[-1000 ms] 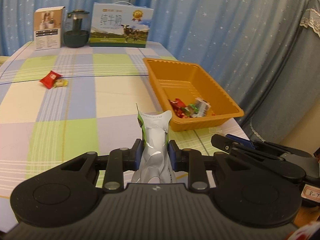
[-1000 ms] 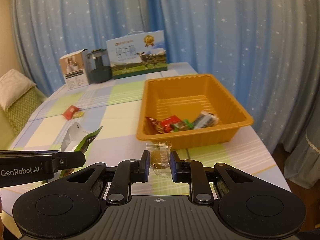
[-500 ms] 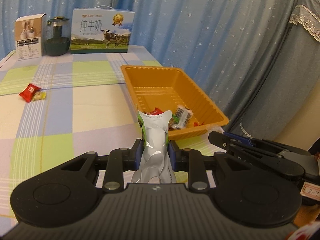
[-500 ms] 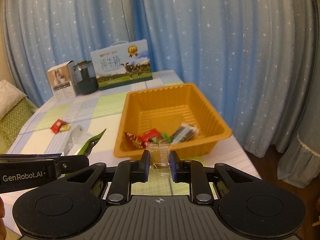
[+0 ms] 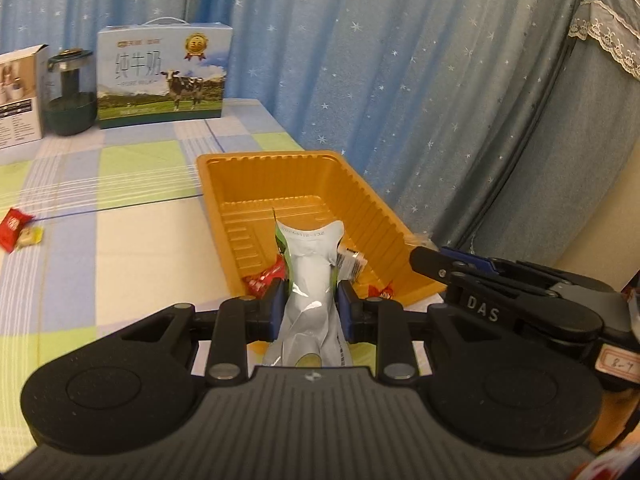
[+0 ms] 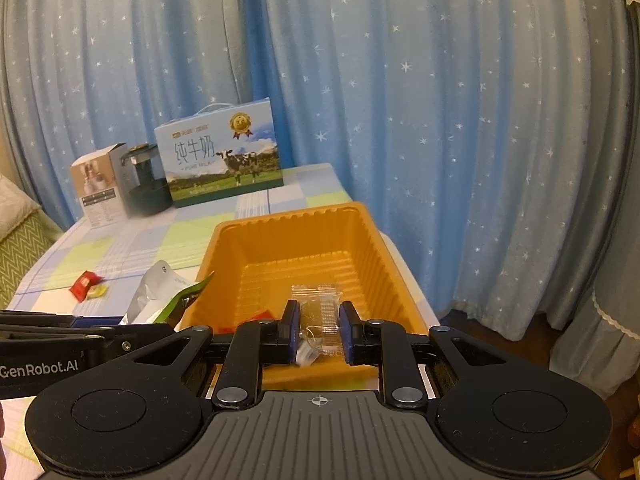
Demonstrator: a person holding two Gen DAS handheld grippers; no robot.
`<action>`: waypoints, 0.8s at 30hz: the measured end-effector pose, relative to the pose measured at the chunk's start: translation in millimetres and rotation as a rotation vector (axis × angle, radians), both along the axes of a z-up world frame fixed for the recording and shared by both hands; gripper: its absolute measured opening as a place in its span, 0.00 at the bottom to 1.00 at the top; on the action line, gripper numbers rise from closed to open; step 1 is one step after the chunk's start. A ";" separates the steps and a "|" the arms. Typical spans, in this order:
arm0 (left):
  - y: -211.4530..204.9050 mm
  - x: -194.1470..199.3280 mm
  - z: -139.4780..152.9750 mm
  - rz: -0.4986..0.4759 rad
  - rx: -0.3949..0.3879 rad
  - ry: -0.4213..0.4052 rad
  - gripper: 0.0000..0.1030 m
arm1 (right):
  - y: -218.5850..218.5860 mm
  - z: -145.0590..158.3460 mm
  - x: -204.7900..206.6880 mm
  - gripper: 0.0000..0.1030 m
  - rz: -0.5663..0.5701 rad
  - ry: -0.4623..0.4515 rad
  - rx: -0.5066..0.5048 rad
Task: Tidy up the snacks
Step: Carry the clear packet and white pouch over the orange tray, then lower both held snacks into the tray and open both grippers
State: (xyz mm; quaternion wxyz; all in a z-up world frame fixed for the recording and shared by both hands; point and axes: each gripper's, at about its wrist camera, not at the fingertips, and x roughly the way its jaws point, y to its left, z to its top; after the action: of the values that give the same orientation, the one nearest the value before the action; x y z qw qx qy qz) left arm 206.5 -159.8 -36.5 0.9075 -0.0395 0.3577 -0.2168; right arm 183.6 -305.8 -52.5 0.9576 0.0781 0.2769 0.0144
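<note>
My left gripper (image 5: pixel 311 306) is shut on a silver and green snack pouch (image 5: pixel 310 276), held upright above the near end of the orange tray (image 5: pixel 360 196). My right gripper (image 6: pixel 319 326) is shut on a small clear snack packet (image 6: pixel 320 312), held over the near end of the same tray (image 6: pixel 372 248). Several wrapped snacks (image 5: pixel 264 276) lie in the tray's near end. A red snack (image 5: pixel 14 226) and a yellow candy (image 5: pixel 32 236) lie on the checked tablecloth at the left. The pouch also shows in the right wrist view (image 6: pixel 160 296).
A milk carton box (image 5: pixel 162 76), a dark jar (image 5: pixel 70 96) and a white box (image 5: pixel 20 96) stand at the table's far edge. Blue star curtains hang behind. The table's right edge runs just beyond the tray. The right gripper's body (image 5: pixel 520 300) is at my right.
Both grippers have moved forward toward the tray with their snacks; they now hang over its near end. The grips are unchanged.
</note>
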 end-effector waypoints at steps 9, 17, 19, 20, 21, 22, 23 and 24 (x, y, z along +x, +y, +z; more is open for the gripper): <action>-13.7 35.4 -6.3 -0.018 0.015 0.004 0.24 | -8.9 -6.0 38.2 0.21 -0.004 0.008 0.038; -17.5 68.1 -16.0 -0.017 0.018 0.019 0.24 | -9.1 -11.4 68.0 0.21 0.000 0.021 0.050; -17.8 76.2 -19.0 -0.018 0.018 0.023 0.24 | -12.4 -13.9 74.5 0.21 -0.009 0.029 0.054; -17.7 80.8 -20.7 -0.016 0.019 0.025 0.24 | -14.2 -15.3 77.7 0.21 -0.013 0.032 0.056; -17.8 84.8 -21.9 -0.016 0.021 0.025 0.24 | -16.0 -16.4 81.0 0.21 -0.017 0.035 0.057; -18.0 89.4 -23.1 -0.014 0.023 0.026 0.24 | -17.8 -17.5 84.4 0.21 -0.021 0.037 0.057; -18.1 93.0 -24.1 -0.014 0.023 0.027 0.24 | -19.8 -18.6 88.1 0.21 -0.024 0.039 0.058; -18.4 96.9 -25.2 -0.013 0.023 0.027 0.24 | -21.4 -19.6 91.5 0.21 -0.027 0.042 0.060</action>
State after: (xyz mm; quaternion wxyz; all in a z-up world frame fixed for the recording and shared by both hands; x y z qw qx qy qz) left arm 303.4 -178.2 -61.6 0.9015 -0.0295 0.3728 -0.2179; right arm 275.1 -327.2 -72.0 0.9490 0.1105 0.2952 0.0083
